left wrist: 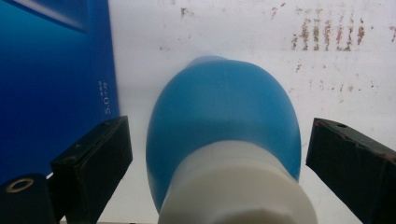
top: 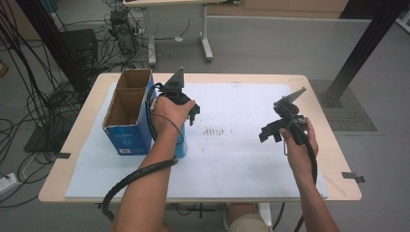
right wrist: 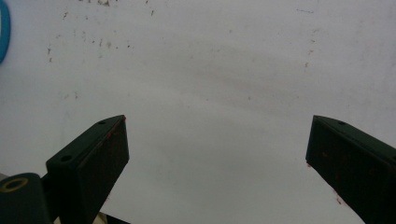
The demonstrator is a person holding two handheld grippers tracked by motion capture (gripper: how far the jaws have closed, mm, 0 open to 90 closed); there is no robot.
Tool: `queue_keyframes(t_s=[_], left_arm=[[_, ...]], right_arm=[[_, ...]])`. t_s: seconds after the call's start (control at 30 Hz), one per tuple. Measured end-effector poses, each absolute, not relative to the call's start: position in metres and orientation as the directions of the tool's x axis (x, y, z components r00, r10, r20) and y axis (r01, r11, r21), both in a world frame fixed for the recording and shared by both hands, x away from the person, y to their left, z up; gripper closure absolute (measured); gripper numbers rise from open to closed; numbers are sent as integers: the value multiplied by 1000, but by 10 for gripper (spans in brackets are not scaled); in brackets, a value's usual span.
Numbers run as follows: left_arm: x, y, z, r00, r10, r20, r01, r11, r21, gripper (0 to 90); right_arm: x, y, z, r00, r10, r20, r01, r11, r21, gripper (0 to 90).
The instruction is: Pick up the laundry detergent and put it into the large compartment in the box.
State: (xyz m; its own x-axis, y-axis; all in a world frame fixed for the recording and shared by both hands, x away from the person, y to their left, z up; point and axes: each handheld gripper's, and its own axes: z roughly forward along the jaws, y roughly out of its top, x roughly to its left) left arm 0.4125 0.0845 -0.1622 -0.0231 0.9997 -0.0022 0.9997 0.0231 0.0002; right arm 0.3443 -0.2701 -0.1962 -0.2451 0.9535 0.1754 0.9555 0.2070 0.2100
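Note:
A blue bottle (left wrist: 224, 100) with a white cap (left wrist: 238, 186) stands upright on the white mat, close beside a blue cardboard box (top: 126, 133). In the high view the bottle (top: 180, 142) is mostly hidden under the person's left hand. My left gripper (left wrist: 218, 126) hangs over it, open, one jaw on each side of the bottle's neck and neither touching it. The box's blue wall (left wrist: 51, 84) is just beyond the left jaw. My right gripper (top: 270, 134) is held above the mat's right half, open and holding nothing (right wrist: 218, 123).
The box is open at the top and looks hollow inside (top: 126, 104). The white mat (top: 241, 154) covers most of the wooden table (top: 333, 164), with dark scuff marks (top: 215, 131) at its middle. Cables and table legs stand on the floor beyond.

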Motion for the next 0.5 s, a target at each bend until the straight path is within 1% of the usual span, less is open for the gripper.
queue_keyframes(t_s=[0.5], left_arm=[[411,84,-163,-20,1000,5,1000,20,5,74]], right_arm=[[344,-270,-196,-242,954,178,957,204,208,58]])
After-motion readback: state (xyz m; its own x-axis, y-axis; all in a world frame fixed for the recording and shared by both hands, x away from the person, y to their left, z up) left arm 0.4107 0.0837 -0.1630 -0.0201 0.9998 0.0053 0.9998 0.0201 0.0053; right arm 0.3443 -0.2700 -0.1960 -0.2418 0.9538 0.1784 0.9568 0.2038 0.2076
